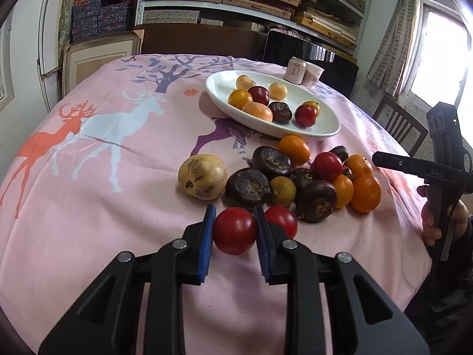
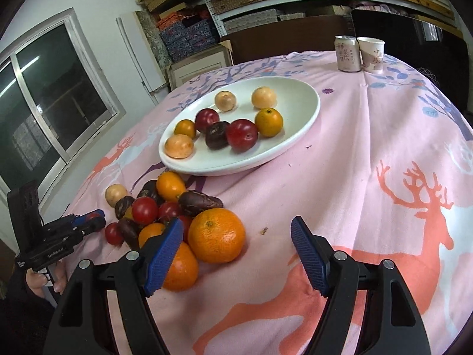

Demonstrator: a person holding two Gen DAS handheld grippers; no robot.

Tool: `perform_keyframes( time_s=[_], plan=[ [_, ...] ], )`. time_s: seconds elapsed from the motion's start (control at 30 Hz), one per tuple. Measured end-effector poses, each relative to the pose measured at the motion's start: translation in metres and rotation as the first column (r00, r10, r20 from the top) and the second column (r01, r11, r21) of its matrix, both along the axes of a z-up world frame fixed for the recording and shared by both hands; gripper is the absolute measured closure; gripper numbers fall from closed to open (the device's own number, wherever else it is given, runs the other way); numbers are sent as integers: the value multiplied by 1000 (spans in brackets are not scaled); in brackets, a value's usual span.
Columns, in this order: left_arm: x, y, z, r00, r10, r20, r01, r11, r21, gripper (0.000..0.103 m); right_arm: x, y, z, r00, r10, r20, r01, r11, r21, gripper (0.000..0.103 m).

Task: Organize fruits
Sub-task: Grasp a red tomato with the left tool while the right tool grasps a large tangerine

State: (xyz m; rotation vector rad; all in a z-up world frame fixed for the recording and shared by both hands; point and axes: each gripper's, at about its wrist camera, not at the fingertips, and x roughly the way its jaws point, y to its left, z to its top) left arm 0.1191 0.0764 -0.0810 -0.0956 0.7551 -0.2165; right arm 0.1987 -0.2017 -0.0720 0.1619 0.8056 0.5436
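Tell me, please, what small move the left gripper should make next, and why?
Probably lift straight up a little. The left gripper is shut on a red tomato that sits low over the pink cloth, with another tomato close beside it. Rising first should clear the neighbours before carrying it toward the white plate, which already holds fruit.

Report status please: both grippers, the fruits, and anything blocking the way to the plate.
Left gripper shut on red tomato. Right gripper open, empty, beside large orange. White plate partly filled; fruit pile sits between tomato and plate.
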Motion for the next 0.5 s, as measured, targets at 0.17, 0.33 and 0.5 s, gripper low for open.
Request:
perform_keyframes(
  time_s=[0.17, 0.33, 0.5],
  plan=[
    [-1, 2, 0, 1000, 5, 4, -5, 1000, -16, 78, -28, 18, 1, 998, 64, 10, -64, 997, -40, 27],
    [-1, 1, 0, 1000, -1, 4, 1, 1000, -14, 78, -55, 53, -2, 990, 133, 36, -124, 976, -177, 31],
    [-3, 0, -1, 1000, -5, 5, 5, 1000, -12, 78, -46, 71, -11, 993, 116, -16, -117, 971, -211, 41]
  ],
)
